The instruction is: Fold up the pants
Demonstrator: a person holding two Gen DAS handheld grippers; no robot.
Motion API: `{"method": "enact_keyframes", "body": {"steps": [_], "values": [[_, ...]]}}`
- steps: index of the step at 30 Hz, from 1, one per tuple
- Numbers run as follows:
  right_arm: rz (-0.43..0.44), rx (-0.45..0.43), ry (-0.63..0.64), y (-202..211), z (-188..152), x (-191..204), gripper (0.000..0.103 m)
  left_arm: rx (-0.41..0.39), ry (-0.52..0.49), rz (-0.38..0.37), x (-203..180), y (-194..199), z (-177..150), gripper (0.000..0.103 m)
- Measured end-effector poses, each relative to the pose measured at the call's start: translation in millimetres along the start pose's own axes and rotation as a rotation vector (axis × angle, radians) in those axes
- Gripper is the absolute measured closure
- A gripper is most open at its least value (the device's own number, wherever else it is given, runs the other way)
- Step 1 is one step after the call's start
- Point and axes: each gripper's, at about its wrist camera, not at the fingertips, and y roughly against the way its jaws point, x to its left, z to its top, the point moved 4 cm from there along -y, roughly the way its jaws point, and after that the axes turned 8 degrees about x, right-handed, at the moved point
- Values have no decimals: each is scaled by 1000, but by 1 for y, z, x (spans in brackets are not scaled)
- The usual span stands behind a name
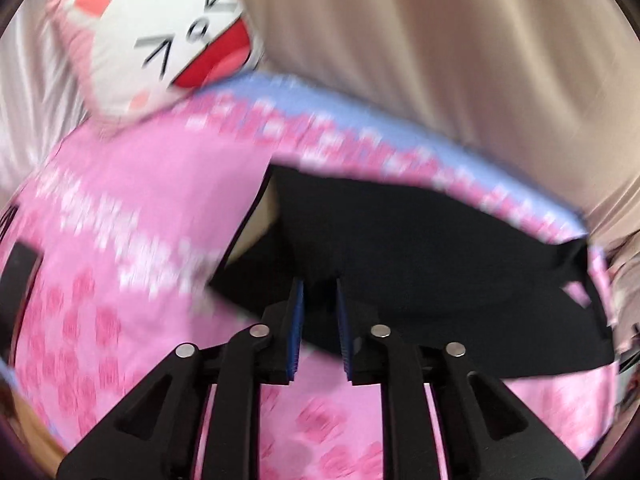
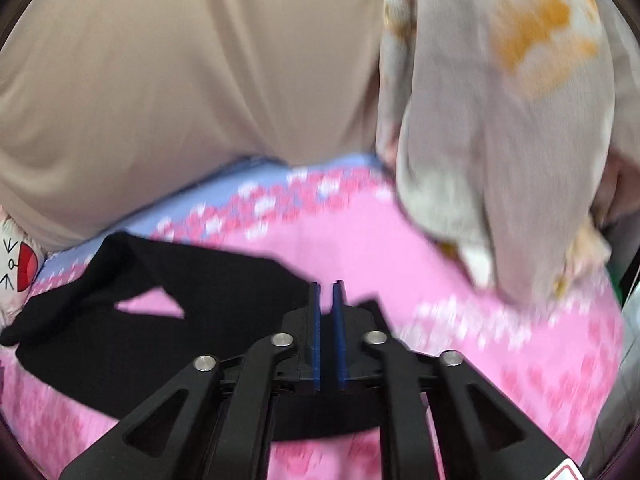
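Observation:
The black pants (image 1: 400, 248) lie on a pink flowered bedsheet (image 1: 132, 200). In the left wrist view my left gripper (image 1: 320, 284) has its blue pads closed to a narrow gap with black cloth pinched between them. In the right wrist view the pants (image 2: 160, 300) spread to the left, legs apart, and my right gripper (image 2: 328, 286) is nearly closed on their black edge. Both views are blurred by motion.
A white and pink cat cushion (image 1: 160, 40) lies at the bed's far left. A beige curtain (image 2: 180, 80) hangs behind the bed. A pale blanket with orange patches (image 2: 500, 120) hangs at the right.

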Motion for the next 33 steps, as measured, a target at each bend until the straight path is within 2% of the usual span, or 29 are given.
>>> {"method": "enact_keyframes", "body": {"steps": [1, 2, 3, 4, 5, 6, 8, 11, 13, 14, 15, 16, 17, 18, 21, 22, 24, 26, 28, 30, 32, 33], "values": [[10, 23, -8, -5, -7, 4, 71, 7, 9, 17, 1, -4, -10, 83], [19, 33, -18, -4, -14, 5, 48, 10, 26, -9, -1, -5, -18, 68], [28, 38, -30, -9, -17, 9, 35, 7, 42, -47, -3, -3, -25, 46], [45, 44, -44, -13, -21, 14, 34, -11, 74, -122, -8, 1, -31, 36], [84, 59, -62, -22, -25, 20, 34, -27, 98, -154, -12, 5, -33, 20], [124, 79, -85, -28, -27, 25, 34, -46, 121, -195, -17, 10, -35, 15], [177, 113, -130, -43, -30, 34, 34, -40, 164, -283, -28, 10, -35, 10], [211, 179, -178, -68, -37, 43, 34, 34, 266, -391, -36, -12, -33, 10], [187, 219, -203, -90, -40, 50, 39, 80, 318, -403, -37, -31, -30, 10], [169, 213, -202, -93, -40, 53, 60, 91, 337, -397, -37, -40, -28, 11], [133, 196, -185, -93, -37, 57, 93, 96, 348, -383, -36, -45, -24, 15], [132, 204, -170, -93, -33, 62, 93, 97, 359, -361, -35, -50, -20, 19], [171, 172, -189, -81, -25, 67, 94, 92, 366, -344, -33, -54, -15, 31], [179, 136, -172, -66, -17, 71, 94, 96, 373, -331, -31, -56, -12, 37], [192, -7, -93, -1, 4, 79, 94, 97, 395, -359, -22, -51, -6, 36], [166, -53, -77, 26, 7, 73, 94, 91, 387, -368, -21, -48, -5, 36], [87, -82, -83, 48, 5, 48, 94, 85, 355, -359, -17, -43, -6, 32], [-62, -38, -95, 39, -5, 14, 89, 88, 333, -364, -17, -44, -7, 28], [-102, 98, -179, 2, -27, -26, 86, 96, 328, -353, -19, -51, -8, 27], [-141, 167, -278, -16, -49, -45, 83, 108, 344, -346, -19, -57, -5, 26], [-186, 106, -290, -8, -60, -41, 79, 115, 371, -349, -18, -61, -3, 25], [-190, 69, -283, 0, -62, -33, 66, 114, 379, -347, -18, -61, -1, 26]]}}
